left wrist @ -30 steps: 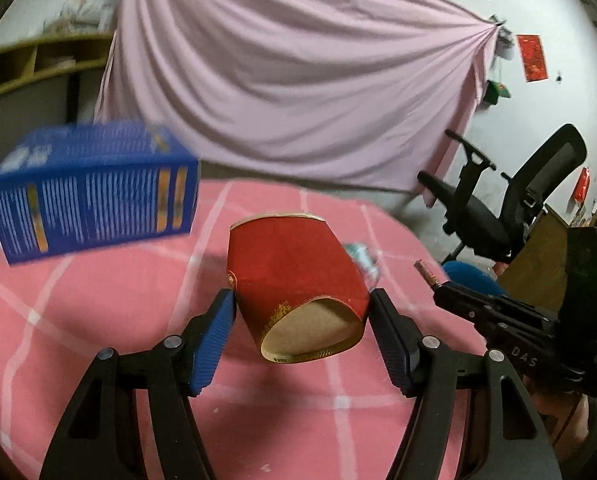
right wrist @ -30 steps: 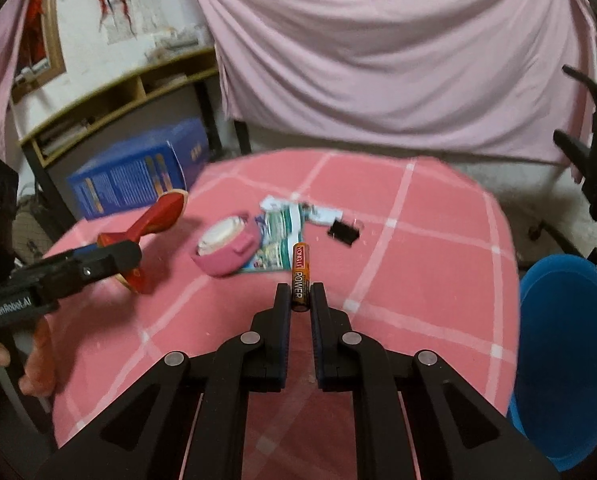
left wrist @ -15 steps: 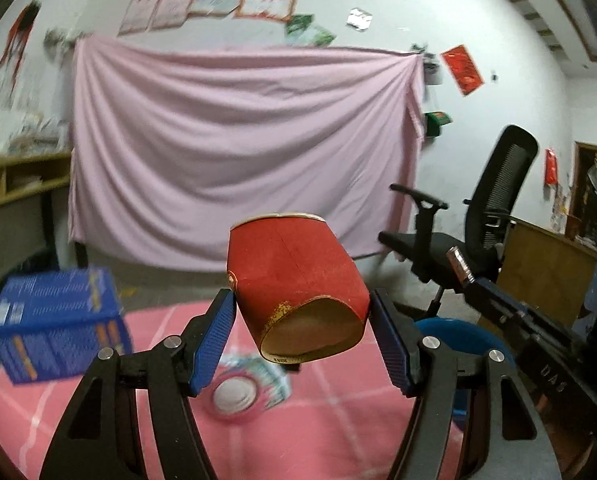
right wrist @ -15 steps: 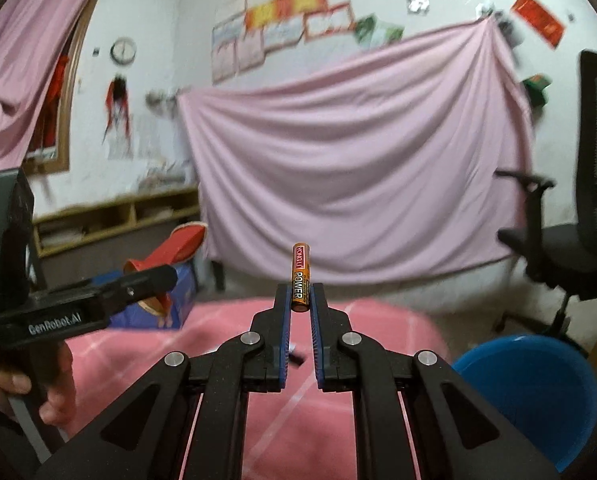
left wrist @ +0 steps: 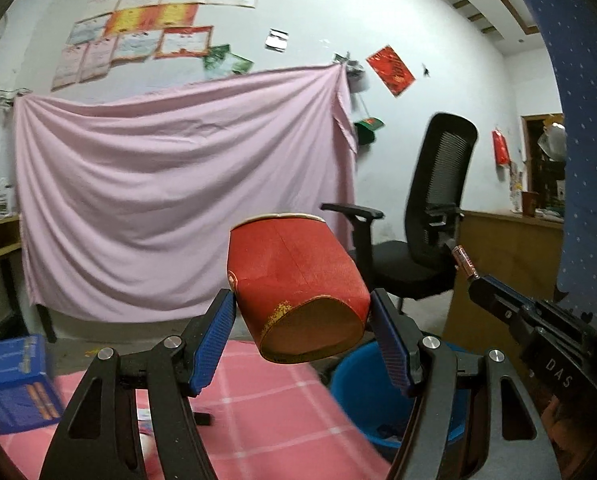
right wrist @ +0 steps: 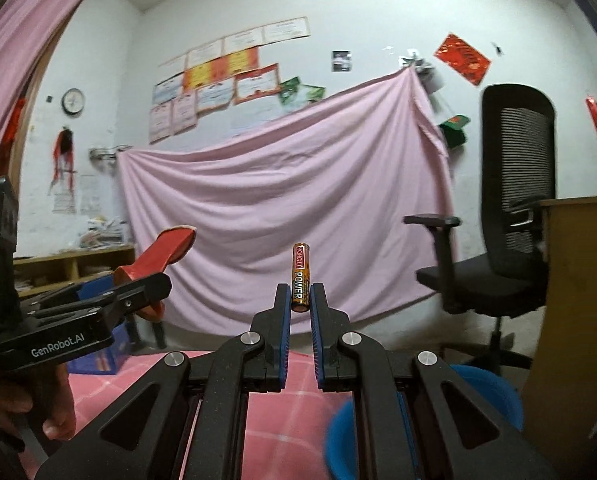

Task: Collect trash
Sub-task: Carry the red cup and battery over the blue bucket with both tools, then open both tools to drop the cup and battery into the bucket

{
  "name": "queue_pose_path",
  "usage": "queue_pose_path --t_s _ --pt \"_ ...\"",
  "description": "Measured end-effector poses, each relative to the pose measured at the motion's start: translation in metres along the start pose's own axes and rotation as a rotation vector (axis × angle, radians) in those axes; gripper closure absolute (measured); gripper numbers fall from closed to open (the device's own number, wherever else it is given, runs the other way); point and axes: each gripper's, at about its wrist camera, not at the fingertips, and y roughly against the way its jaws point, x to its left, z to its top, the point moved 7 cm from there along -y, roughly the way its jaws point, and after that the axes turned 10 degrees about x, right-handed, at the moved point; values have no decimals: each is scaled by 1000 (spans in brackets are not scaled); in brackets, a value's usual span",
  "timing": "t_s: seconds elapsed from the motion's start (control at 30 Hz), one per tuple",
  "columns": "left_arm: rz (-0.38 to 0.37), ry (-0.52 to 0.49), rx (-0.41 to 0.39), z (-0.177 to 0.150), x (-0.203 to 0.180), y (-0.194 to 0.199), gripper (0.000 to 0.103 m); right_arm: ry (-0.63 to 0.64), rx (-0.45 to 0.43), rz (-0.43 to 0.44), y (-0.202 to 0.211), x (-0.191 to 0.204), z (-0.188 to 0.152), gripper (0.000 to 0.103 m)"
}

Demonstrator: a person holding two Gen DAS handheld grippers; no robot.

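Left claw: the left claw (left wrist: 302, 320) grips a red paper cup (left wrist: 294, 292) between its blue pads, holding it up in the air, tilted, with its base toward the camera.
Right claw: the right claw (right wrist: 300, 300) is closed narrow on a battery (right wrist: 301, 276), which stands upright out of the fingertips.
Cup look: squashed out of round, red wall creased, worn yellowish patch near the base rim, pale rim at the far end.
Battery look: slim, orange and black, printed with the word POWER, top cap clear of the pads.
Bin: a blue bucket (left wrist: 362, 392) sits low on the right, just beyond the edge of the surface (left wrist: 266, 412), below both claws; in the right wrist view it shows at the lower right (right wrist: 494, 392).
Done so far: two pieces of trash are picked up and held off the surface.
Left to do: neither piece is in the bucket yet; both seem bound for release over it.
Still on the surface: a blue box (left wrist: 14, 384) at the far left; other small items low in the left wrist view are too blurred to name.
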Motion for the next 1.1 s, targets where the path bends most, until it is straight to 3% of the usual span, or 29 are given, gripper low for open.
queue_pose_path --t_s 0.23,0.43,1.1 --pt "-90 14 107 -11 -50 -45 41 -114 64 -81 1 -56 -16 95" --pt "-137 51 185 -14 -69 -73 41 -209 152 -113 -11 -95 -37 95" --pt "-206 139 455 -47 -81 -131 40 -368 287 -141 -24 -137 -70 94"
